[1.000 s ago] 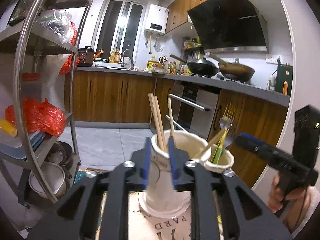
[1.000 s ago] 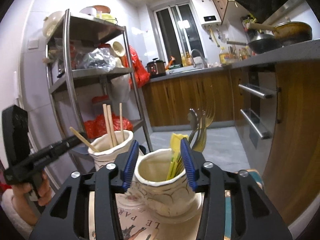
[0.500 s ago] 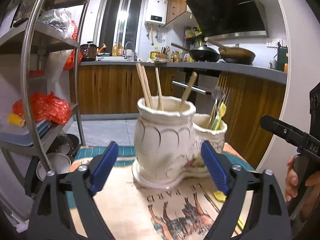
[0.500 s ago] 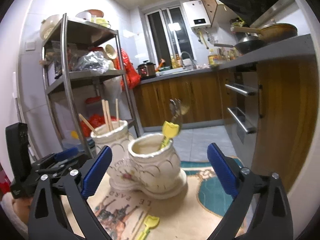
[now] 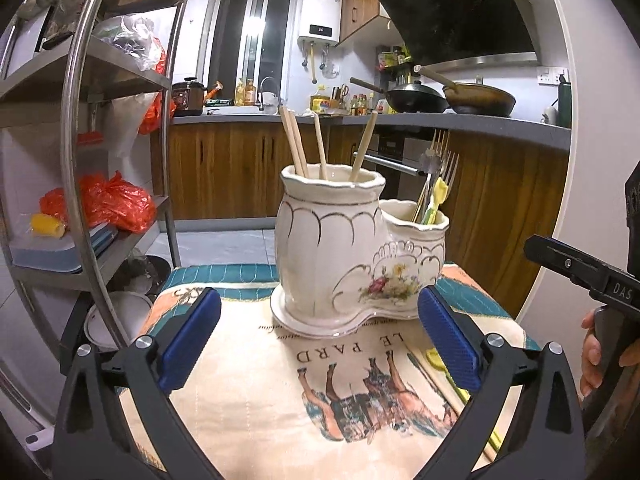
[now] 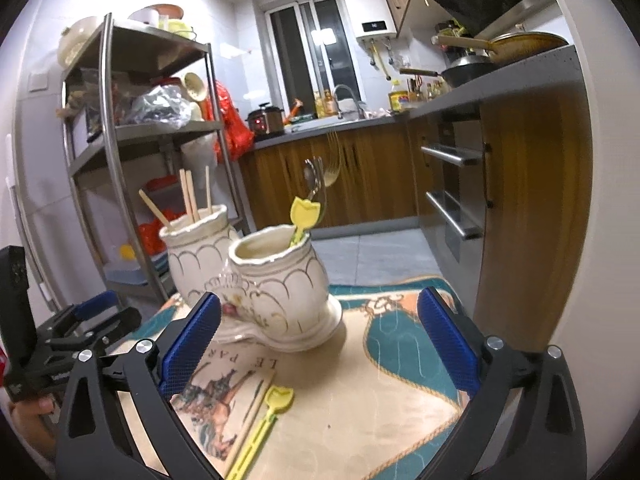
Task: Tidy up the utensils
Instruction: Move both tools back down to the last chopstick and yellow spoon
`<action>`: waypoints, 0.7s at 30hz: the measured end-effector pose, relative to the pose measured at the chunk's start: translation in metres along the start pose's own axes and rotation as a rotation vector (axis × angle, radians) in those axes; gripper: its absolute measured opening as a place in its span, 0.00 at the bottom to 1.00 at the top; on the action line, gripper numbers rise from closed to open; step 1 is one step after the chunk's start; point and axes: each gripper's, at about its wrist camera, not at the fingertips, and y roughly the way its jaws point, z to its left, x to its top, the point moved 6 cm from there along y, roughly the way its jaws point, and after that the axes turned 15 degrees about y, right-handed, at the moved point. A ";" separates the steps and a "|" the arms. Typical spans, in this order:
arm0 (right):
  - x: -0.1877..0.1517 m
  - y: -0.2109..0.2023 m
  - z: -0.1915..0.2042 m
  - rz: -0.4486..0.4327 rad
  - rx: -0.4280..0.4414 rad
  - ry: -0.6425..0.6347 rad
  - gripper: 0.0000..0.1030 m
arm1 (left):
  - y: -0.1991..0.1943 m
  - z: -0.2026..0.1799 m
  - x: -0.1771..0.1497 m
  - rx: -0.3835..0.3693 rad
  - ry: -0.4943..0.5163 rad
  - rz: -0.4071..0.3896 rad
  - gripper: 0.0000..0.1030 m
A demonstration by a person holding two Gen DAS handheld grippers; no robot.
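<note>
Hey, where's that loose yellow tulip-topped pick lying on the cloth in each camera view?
Left wrist view: the yellow pick lies low right on the cloth, mostly hidden behind the right blue finger pad.
Right wrist view: it lies in plain sight bottom centre, beside a loose chopstick.
Shared landmark: the double ceramic utensil holder, with chopsticks in the tall pot and forks in the short one.

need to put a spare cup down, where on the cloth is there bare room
The widest bare stretch of the cloth lies right of the ceramic holder, toward the wooden cabinet. A narrower strip lies in front of the holder, over the horse print. The near edge by the yellow utensil and loose chopstick is crowded.
</note>
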 end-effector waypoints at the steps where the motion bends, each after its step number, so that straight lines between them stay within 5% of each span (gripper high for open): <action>1: -0.003 0.000 -0.001 0.009 -0.007 -0.002 0.95 | -0.001 0.000 -0.002 -0.001 0.000 0.005 0.94; 10: -0.024 0.002 -0.002 0.106 -0.069 -0.032 0.95 | 0.000 -0.010 -0.012 -0.011 0.043 0.049 0.94; 21: -0.070 0.025 0.003 0.368 -0.130 -0.111 0.95 | 0.010 -0.011 -0.021 -0.062 0.032 0.120 0.94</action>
